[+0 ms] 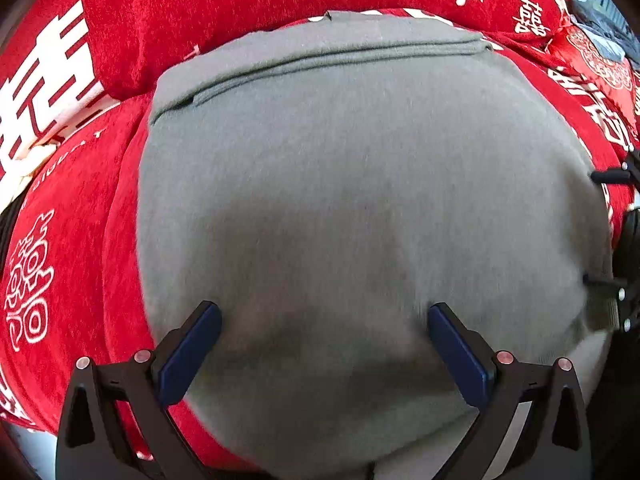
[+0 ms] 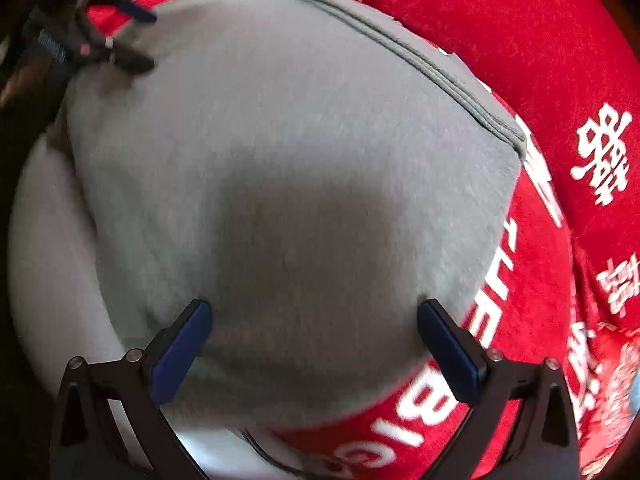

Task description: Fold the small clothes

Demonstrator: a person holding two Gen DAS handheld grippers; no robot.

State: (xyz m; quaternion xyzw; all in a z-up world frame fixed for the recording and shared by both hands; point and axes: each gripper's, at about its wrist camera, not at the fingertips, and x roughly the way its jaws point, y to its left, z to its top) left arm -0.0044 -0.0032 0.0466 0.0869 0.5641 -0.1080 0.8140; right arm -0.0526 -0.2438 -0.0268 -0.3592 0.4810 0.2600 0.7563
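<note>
A grey garment [image 1: 360, 184] lies folded flat on a red cloth with white characters [image 1: 80, 240]; its stacked layer edges show along the far side. My left gripper [image 1: 324, 316] is open, its blue-padded fingers spread just above the near part of the garment, holding nothing. In the right wrist view the same grey garment [image 2: 280, 140] fills the middle, with its layered edge at the upper right. My right gripper [image 2: 314, 312] is open and empty just above the garment. The left gripper's fingers [image 2: 132, 36] show at the garment's far left corner.
The red cloth [image 2: 560, 120] rises in a padded fold behind the garment. A pale surface [image 2: 52, 260] shows past the cloth's near edge on the left. The right gripper's black frame [image 1: 624, 248] stands at the right edge of the left wrist view.
</note>
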